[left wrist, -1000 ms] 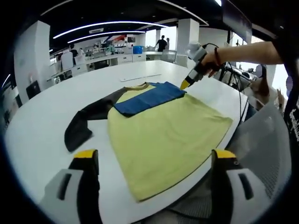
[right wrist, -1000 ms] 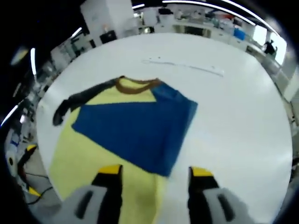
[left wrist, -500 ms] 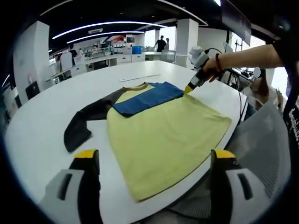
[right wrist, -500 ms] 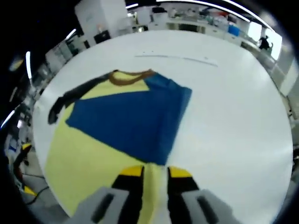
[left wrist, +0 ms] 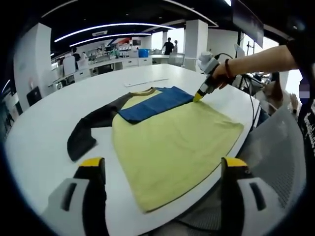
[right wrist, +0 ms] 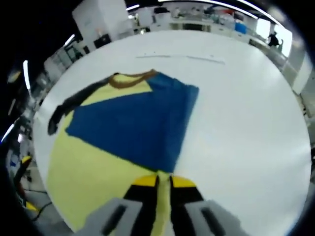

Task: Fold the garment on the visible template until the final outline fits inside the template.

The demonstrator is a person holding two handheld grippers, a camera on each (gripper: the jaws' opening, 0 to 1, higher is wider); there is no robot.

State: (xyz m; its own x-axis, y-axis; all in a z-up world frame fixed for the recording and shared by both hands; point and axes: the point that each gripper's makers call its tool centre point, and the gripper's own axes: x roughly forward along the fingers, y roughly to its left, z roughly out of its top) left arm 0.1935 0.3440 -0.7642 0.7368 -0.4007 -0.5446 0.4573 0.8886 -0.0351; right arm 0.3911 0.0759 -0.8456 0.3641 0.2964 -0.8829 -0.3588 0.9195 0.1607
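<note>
- The garment (left wrist: pixel 172 142) lies flat on the white surface (left wrist: pixel 44 132), blue sleeve (right wrist: pixel 133 125) folded across.
- Fabric looks light and limp; grip edges.
- Right claw (right wrist: pixel 164 181) is clamped on the yellow edge.
- Left claw (left wrist: pixel 160 169) hangs apart, empty.

Open office w/ white pillar (left wrist: pixel 198 34), ceiling light strips (left wrist: pixel 113 25), rear desks (left wrist: pixel 123 61).

The right claw (right wrist: pixel 164 184), open a second ago, is now closed on the garment (right wrist: pixel 98 162) edge at 6 o'clock.
</note>
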